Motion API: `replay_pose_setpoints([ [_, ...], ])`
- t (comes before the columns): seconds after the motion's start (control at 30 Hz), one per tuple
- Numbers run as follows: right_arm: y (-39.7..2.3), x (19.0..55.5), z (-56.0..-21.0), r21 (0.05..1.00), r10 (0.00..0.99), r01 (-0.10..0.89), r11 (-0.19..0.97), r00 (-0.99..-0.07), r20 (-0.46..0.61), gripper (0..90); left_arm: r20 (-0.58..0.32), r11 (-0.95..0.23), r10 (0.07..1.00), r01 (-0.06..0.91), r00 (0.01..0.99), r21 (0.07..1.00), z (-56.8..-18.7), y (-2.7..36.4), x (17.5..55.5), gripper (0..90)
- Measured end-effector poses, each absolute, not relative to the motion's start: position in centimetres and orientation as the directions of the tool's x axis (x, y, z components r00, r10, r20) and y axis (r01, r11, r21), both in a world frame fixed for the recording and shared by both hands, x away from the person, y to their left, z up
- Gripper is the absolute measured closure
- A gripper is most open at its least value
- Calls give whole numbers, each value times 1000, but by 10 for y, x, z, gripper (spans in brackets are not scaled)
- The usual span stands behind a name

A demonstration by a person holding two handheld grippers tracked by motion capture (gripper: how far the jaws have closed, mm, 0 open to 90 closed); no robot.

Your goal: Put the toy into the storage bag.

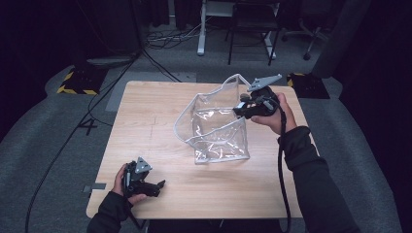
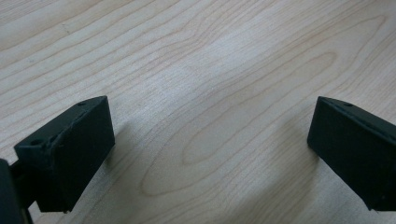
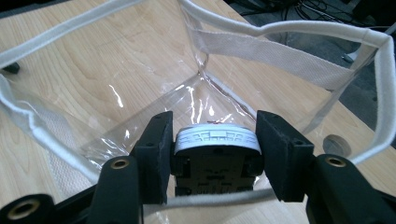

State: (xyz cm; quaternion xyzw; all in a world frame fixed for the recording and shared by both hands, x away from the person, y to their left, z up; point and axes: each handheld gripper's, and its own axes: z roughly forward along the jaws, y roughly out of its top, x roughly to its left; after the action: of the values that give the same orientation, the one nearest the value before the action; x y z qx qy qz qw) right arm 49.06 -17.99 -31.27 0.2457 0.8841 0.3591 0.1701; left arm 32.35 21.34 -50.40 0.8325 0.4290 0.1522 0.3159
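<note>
Nearest the person, the left gripper [image 1: 158,186] rests low on the wooden table [image 1: 145,126], its jaws spread wide over bare wood. Farther off, the right gripper [image 3: 215,140] is clamped on a small round white-topped object [image 3: 217,139], possibly a timer, held inside the clear plastic bag [image 1: 214,128] standing open at mid-table

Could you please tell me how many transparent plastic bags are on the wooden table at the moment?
1. The transparent plastic bag with white fabric trim stands open right of the light wooden table's middle; the right gripper holds a round white object at its rim.
</note>
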Motion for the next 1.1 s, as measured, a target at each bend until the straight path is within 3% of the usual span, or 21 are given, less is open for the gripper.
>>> replay_pose_setpoints([
  [1.1,-176,490,-319,717,560,327,615,-822,-105,484,-17,-432,811,618,585,657,-504,213,323,9],
])
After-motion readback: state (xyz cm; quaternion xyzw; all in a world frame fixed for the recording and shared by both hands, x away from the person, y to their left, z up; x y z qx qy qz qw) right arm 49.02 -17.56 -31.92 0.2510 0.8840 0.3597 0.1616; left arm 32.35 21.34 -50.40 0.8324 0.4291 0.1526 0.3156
